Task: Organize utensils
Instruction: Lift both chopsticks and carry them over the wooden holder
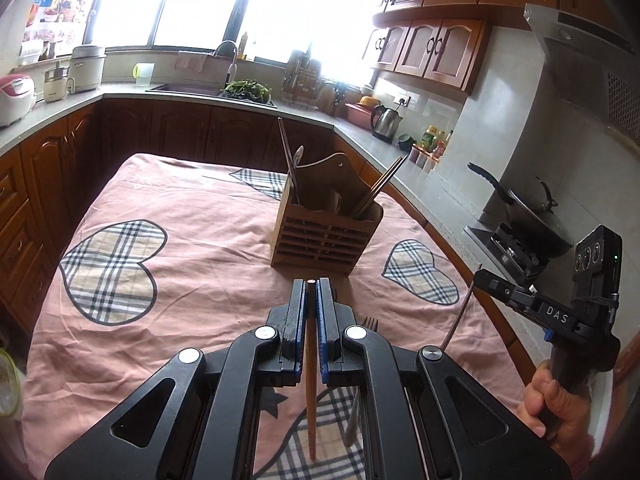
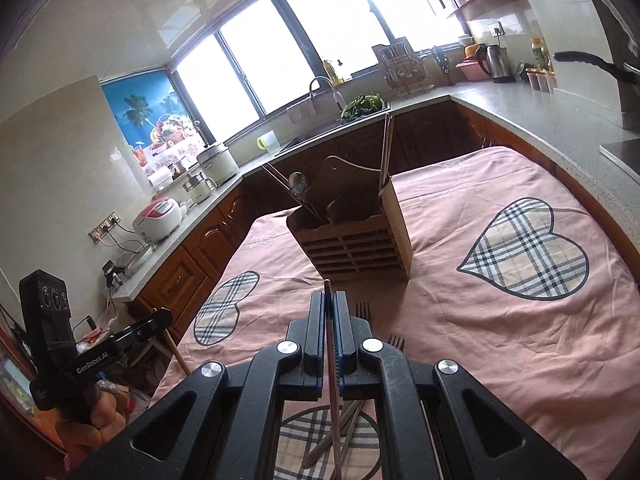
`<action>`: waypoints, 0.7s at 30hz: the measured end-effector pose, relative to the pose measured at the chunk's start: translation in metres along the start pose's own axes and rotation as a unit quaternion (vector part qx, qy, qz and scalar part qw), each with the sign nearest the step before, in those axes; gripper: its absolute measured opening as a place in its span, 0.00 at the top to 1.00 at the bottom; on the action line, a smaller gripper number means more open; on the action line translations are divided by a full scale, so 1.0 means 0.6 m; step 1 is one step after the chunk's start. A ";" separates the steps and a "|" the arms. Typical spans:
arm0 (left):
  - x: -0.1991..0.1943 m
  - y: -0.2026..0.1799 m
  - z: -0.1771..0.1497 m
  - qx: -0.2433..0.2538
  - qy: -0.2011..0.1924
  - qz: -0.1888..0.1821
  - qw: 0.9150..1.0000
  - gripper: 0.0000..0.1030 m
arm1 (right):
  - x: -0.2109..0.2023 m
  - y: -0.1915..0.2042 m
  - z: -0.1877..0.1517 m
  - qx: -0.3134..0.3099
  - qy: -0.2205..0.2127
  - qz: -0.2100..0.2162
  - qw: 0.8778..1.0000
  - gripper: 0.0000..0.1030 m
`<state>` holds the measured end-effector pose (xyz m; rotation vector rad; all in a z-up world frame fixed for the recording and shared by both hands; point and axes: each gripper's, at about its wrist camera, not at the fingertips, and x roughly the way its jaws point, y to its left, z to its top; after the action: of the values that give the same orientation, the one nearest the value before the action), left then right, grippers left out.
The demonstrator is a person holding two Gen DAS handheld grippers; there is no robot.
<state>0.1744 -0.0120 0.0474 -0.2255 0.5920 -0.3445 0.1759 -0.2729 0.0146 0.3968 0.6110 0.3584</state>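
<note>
My left gripper (image 1: 311, 285) is shut on a wooden chopstick (image 1: 310, 392) that hangs down between its pads above the pink cloth. My right gripper (image 2: 328, 294) is shut on a thin metal chopstick (image 2: 334, 400). In the left wrist view the right gripper (image 1: 479, 276) is at the right edge, with the metal chopstick (image 1: 456, 320) slanting below it. A slatted wooden utensil holder (image 1: 326, 232) (image 2: 354, 242) stands on the cloth just beyond both grippers, holding chopsticks and a spoon (image 2: 298, 183). Forks (image 2: 362, 307) lie on the cloth under the right gripper.
The table with the pink cloth (image 1: 192, 216) and its plaid hearts is ringed by a grey counter (image 1: 360, 136) and brown cabinets. A sink with greens (image 1: 246, 90), a kettle (image 1: 385, 122), rice cookers (image 1: 14, 98) and a wok on the stove (image 1: 532, 216) sit around it.
</note>
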 end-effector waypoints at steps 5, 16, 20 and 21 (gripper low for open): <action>-0.021 0.002 0.006 0.000 -0.019 0.006 1.000 0.96 | -0.016 0.009 0.003 -0.007 -0.015 -0.001 1.000 0.96; -0.046 0.017 0.021 -0.020 -0.058 0.006 0.998 0.96 | -0.039 0.024 0.017 -0.026 -0.046 -0.007 0.999 0.96; -0.048 0.022 0.032 -0.029 -0.071 0.009 0.997 0.96 | -0.038 0.024 0.023 -0.028 -0.049 -0.007 0.998 0.96; -0.048 0.023 0.035 -0.031 -0.073 0.009 0.997 0.96 | -0.037 0.024 0.024 -0.028 -0.050 -0.007 0.998 0.96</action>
<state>0.1680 0.0141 0.0748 -0.3024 0.4602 -0.2896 0.1646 -0.2739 0.0425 0.3536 0.5052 0.3400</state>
